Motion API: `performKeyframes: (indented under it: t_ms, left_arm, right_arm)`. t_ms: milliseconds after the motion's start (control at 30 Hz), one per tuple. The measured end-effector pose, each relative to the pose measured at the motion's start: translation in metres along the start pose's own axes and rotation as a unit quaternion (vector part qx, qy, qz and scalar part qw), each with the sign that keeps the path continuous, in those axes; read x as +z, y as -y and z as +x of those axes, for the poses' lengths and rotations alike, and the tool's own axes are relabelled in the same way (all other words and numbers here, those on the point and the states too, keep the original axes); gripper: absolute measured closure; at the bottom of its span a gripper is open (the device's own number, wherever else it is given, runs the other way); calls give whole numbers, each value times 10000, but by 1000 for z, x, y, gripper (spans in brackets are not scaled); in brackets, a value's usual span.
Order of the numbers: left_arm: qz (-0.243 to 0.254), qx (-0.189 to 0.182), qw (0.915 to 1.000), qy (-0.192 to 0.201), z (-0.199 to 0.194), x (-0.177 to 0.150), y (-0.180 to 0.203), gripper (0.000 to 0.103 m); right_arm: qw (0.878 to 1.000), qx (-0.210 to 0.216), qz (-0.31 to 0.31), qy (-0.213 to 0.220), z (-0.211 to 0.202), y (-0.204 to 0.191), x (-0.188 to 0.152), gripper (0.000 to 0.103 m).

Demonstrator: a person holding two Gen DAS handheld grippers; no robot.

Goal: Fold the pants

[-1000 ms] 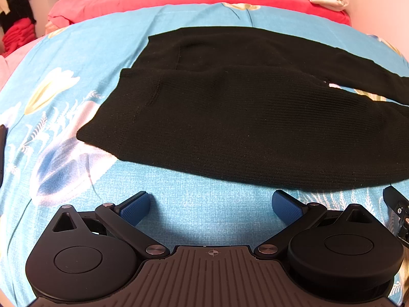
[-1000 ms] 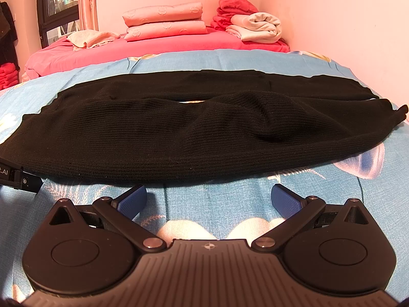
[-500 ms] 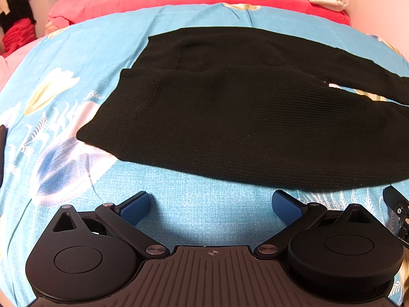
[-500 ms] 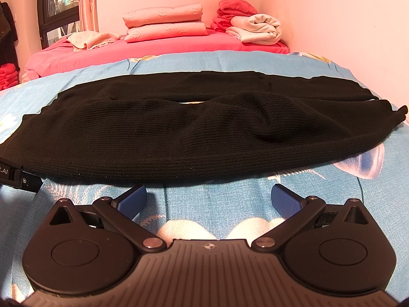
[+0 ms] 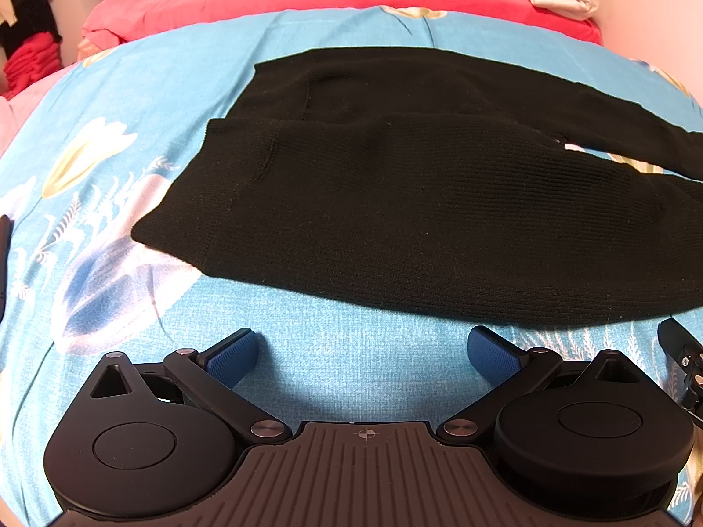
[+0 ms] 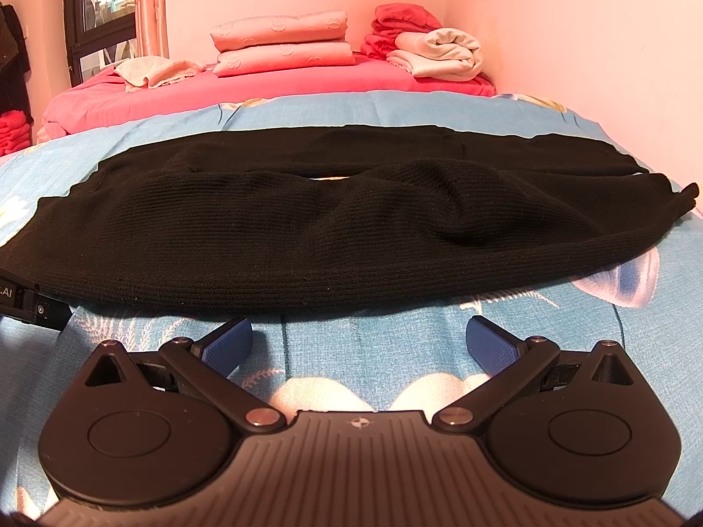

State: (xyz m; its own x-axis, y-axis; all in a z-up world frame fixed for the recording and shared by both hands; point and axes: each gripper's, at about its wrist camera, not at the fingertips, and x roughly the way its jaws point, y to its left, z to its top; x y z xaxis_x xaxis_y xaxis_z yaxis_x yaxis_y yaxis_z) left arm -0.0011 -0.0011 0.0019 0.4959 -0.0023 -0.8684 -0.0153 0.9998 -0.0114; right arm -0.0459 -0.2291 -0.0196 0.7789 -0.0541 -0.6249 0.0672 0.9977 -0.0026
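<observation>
- Your left gripper [image 5: 364, 353] has its blue fingers [image 5: 233, 356] spread wide, nothing between them, resting over bare sheet just short of the pants' near edge. Your right gripper [image 6: 359, 344] is the same: pads [image 6: 490, 344] wide apart, empty, just shy of the fabric.
- The black knit pants [image 5: 439, 202] lie flat on the blue floral bedsheet [image 5: 132, 101]. No containers in view; nothing holds the pants but the bed.
- Against the earlier frames: nothing has shifted. Pants, both grippers and finger spread match the views of half a second and a second ago.
- Long axis runs left to right across both views. In the left wrist view the wide end, apparently the waist, sits at the left; the two legs run off to the right.
- In the right wrist view the near leg [image 6: 351, 237] lies in front of the far leg [image 6: 395, 145], with a slit of sheet showing between them; the cuffs [image 6: 685, 193] point right.
- A corner of your other gripper's body shows at each view's edge, beside the hem.
- Beyond the blue sheet: pink bedding [image 6: 263, 83], stacked folded pink blankets [image 6: 281, 48], a rolled cream cloth [image 6: 443, 52], a window [image 6: 105, 0] at far left.
</observation>
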Motion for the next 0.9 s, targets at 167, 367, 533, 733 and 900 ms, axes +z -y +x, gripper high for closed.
performKeyframes:
  t_ms: [167,367,533,733,900]
  left_arm:
    - [2,2,10000,3,1,2,-1,0]
    - [3,2,10000,4,1,2,-1,0]
    - [1,2,10000,5,1,3,-1,0]
    - [-1,2,10000,11,1,3,-1,0]
    - [0,3,10000,12,1,3,-1,0]
  right_arm:
    - [10000,-2,6,9,0,1,1,0]
    - [10000,-10,2,24,0,1,0,0]
    - [10000,-13,0,28,0,1,-1,0]
    - [10000,-36,8,28,2,0,-2,0]
    - [10000,-38,4,32,2,1,-2,0]
